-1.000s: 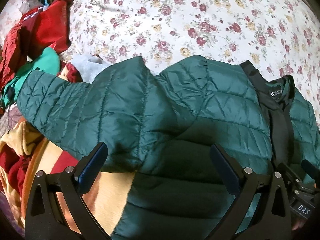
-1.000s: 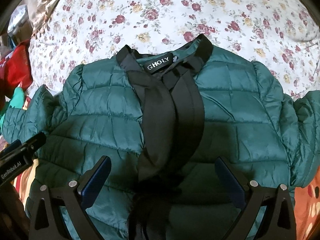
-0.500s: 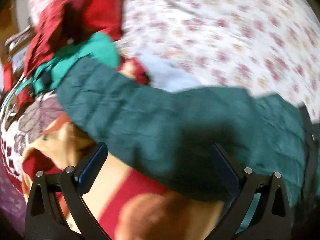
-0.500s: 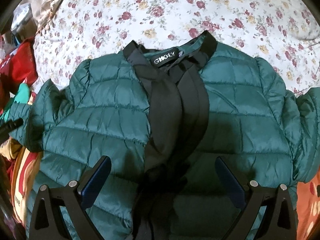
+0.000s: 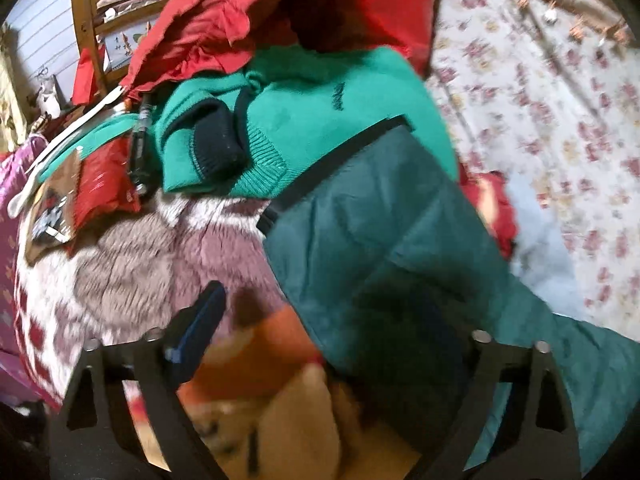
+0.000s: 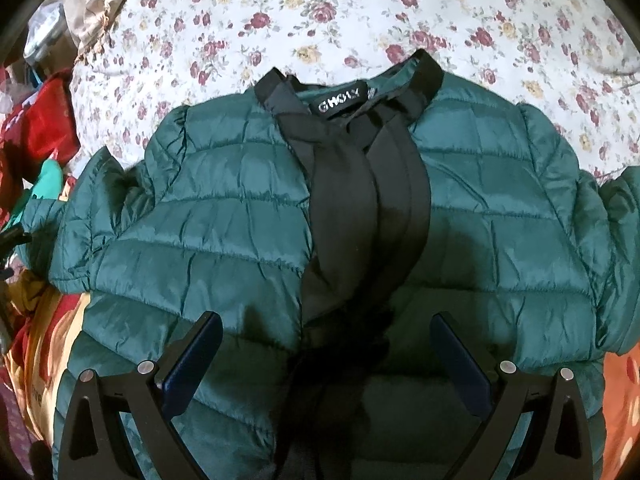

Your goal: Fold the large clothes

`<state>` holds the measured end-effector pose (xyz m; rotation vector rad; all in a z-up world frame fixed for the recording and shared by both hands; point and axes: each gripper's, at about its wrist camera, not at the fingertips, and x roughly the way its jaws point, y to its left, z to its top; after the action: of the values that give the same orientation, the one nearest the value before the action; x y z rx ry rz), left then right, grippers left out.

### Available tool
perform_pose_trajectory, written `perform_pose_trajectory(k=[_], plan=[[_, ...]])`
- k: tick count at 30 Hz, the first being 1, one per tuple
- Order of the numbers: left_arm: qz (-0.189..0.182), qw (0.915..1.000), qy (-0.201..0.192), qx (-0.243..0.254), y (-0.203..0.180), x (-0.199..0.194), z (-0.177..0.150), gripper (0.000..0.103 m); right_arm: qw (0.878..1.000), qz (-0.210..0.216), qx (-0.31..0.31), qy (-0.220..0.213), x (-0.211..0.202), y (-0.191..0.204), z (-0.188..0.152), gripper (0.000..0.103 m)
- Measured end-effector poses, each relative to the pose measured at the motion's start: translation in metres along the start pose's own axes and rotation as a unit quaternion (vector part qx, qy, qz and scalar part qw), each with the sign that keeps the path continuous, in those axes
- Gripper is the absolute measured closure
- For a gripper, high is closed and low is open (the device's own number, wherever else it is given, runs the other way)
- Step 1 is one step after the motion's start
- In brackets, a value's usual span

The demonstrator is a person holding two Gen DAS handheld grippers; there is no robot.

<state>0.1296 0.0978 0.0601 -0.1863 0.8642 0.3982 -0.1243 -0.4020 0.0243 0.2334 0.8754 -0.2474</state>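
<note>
My left gripper (image 5: 320,320) has its jaws spread, though they have just been closing, and the dark green quilted jacket's sleeve (image 5: 384,248) lies between them. My right gripper's (image 6: 326,354) jaws stand wide apart over the dark green quilted jacket (image 6: 208,240), which is spread on the flowered bedsheet (image 6: 320,8).

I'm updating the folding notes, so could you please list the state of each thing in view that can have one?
Green puffer jacket: spread face up on the floral sheet, front open, not yet folded.
Jacket sleeve: stretched out sideways onto the clothes pile.
Teal sweater: crumpled in the pile.
Left gripper: jaws just narrowing, sleeve between them, grip unclear.
Right gripper: open above the jacket.
</note>
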Motion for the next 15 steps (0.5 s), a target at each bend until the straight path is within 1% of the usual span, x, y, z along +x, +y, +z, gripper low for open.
perform_pose_trajectory(k=[1,2,3,4,5,6,7,9,11,15], plan=[[-0.001,1.0000,0.005,0.000,0.000,0.004,-0.001,0.033,1.000,-0.001,-0.001,0.002,0.001,0.000,-0.001,0.000],[-0.002,1.0000,0.006,-0.001,0.001,0.008,0.000,0.035,1.000,-0.002,-0.002,0.004,0.002,0.000,-0.002,0.000],[-0.008,0.9999,-0.006,-0.003,0.002,0.007,0.000,0.042,1.000,-0.003,-0.003,0.005,0.003,0.000,-0.002,0.000],[-0.019,0.9997,-0.015,-0.004,0.002,0.004,0.000,0.053,1.000,-0.004,-0.003,0.006,0.003,0.001,-0.003,0.000],[-0.034,0.9993,-0.012,-0.001,0.002,0.004,0.000,0.078,1.000,-0.004,-0.003,0.007,0.004,0.001,-0.003,0.000],[-0.046,0.9989,0.002,0.002,0.002,0.005,0.001,0.086,1.000,-0.005,-0.003,0.007,0.004,0.001,-0.003,0.000],[-0.053,0.9986,0.007,-0.001,0.005,0.003,0.000,0.088,1.000,-0.005,-0.004,0.007,0.004,0.001,-0.003,0.000],[-0.064,0.9979,-0.005,-0.004,0.007,-0.013,-0.004,0.092,1.000,-0.003,-0.004,0.007,0.002,0.002,-0.003,0.000],[-0.078,0.9967,-0.021,0.009,0.006,-0.037,-0.013,0.092,1.000,0.001,-0.006,0.004,-0.001,0.004,-0.004,0.000],[-0.125,0.9902,-0.046,0.040,-0.005,-0.091,-0.037,0.094,1.000,0.002,-0.006,0.004,-0.005,0.003,-0.007,0.000]])
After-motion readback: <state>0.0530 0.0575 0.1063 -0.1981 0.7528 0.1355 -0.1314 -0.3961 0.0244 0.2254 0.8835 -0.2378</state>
